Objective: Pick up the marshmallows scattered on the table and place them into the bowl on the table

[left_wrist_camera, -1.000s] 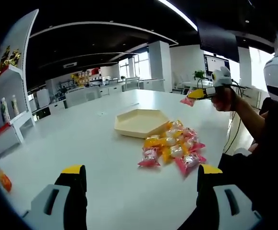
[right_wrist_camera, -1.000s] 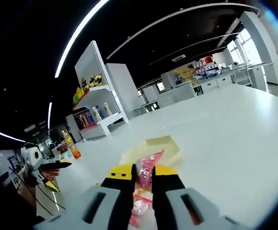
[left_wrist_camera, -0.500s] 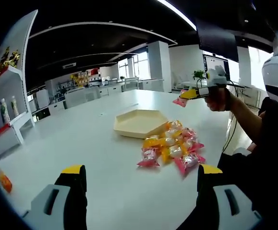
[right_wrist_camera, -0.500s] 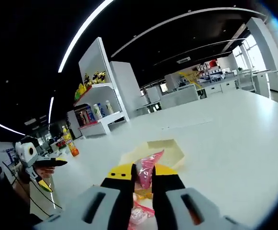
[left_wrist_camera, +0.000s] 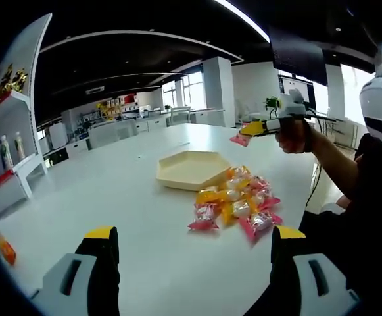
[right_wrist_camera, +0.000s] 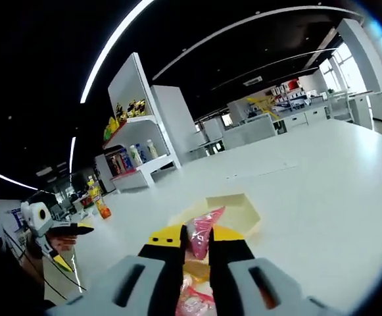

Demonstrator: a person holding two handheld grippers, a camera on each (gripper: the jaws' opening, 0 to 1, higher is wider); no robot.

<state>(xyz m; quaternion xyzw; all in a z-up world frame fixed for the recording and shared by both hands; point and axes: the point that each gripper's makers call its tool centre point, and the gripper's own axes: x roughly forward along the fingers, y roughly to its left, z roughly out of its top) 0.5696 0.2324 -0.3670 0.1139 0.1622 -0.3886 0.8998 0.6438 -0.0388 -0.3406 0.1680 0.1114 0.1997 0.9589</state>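
A pile of wrapped pink and yellow marshmallows (left_wrist_camera: 238,203) lies on the white table (left_wrist_camera: 138,217), just in front of a shallow cream hexagonal bowl (left_wrist_camera: 192,168). My left gripper (left_wrist_camera: 196,253) stands open low over the near table edge, nothing between its jaws. My right gripper (left_wrist_camera: 246,130) is held in the air to the right of and above the bowl, shut on a pink marshmallow (left_wrist_camera: 240,139). In the right gripper view that pink marshmallow (right_wrist_camera: 202,232) sticks up between the shut right gripper (right_wrist_camera: 196,238), with the bowl (right_wrist_camera: 233,210) just beyond and the left gripper (right_wrist_camera: 72,230) at far left.
A person's hand and arm (left_wrist_camera: 322,148) reach in from the right. A white shelf unit with bottles and goods (left_wrist_camera: 10,141) stands at the left. Desks and chairs (left_wrist_camera: 135,122) fill the room behind the table. An orange packet (left_wrist_camera: 3,247) lies by the left table edge.
My right gripper has carried the pink marshmallow leftward, closer to above the bowl. The left gripper has stayed put and open.
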